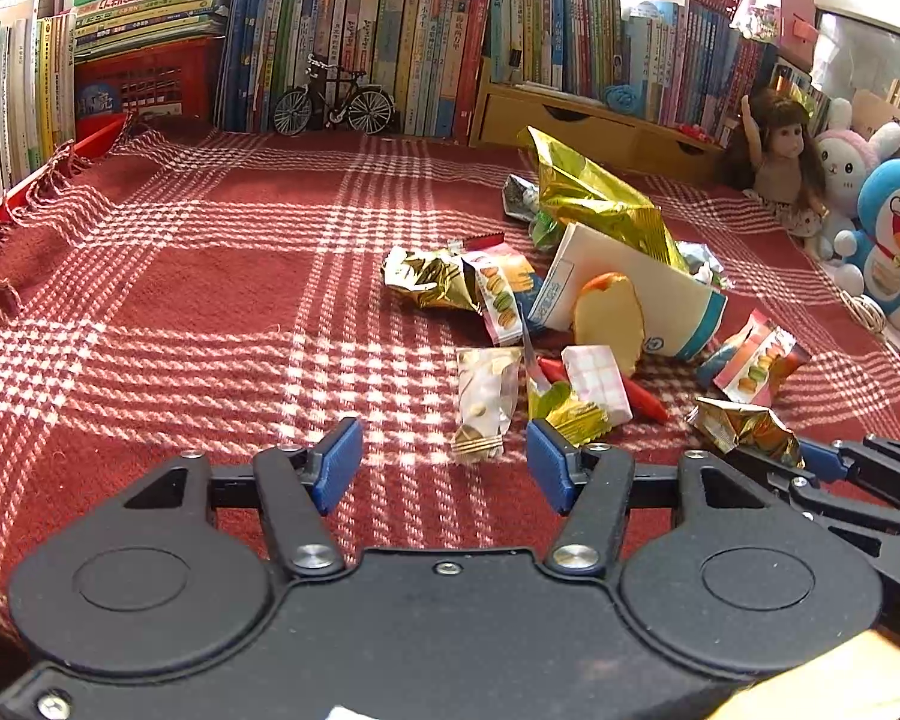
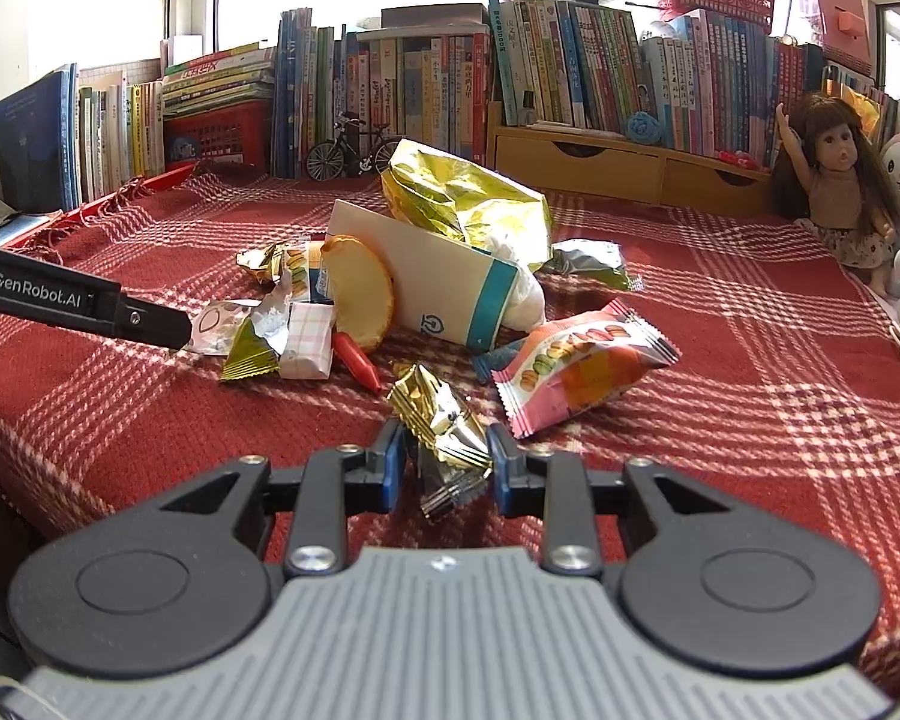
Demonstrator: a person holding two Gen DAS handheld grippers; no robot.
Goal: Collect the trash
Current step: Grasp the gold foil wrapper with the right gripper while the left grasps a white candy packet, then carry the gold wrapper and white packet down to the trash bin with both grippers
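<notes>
A trash pile lies on the red plaid cloth [image 1: 210, 300]: a tipped white paper cup [image 1: 630, 282] [image 2: 444, 282], a big gold bag [image 1: 600, 198] [image 2: 462, 198], pink macaron wrappers [image 2: 582, 366] and small foil scraps. My left gripper [image 1: 444, 465] is open, and a clear snack wrapper [image 1: 480, 402] lies on the cloth just ahead of its blue pads, untouched. My right gripper [image 2: 445, 471] stands open around a crumpled gold wrapper [image 2: 444, 426] [image 1: 744, 426]. That wrapper sits between the pads, with a dark gap at the left pad.
Books [image 1: 390, 48] line the back wall, with a toy bicycle [image 1: 333, 99] and a wooden drawer unit [image 2: 630, 168] in front. A doll [image 2: 834, 180] and plush toys [image 1: 888, 222] sit at the right. The cloth's fringed edge [image 1: 60, 180] is at the left.
</notes>
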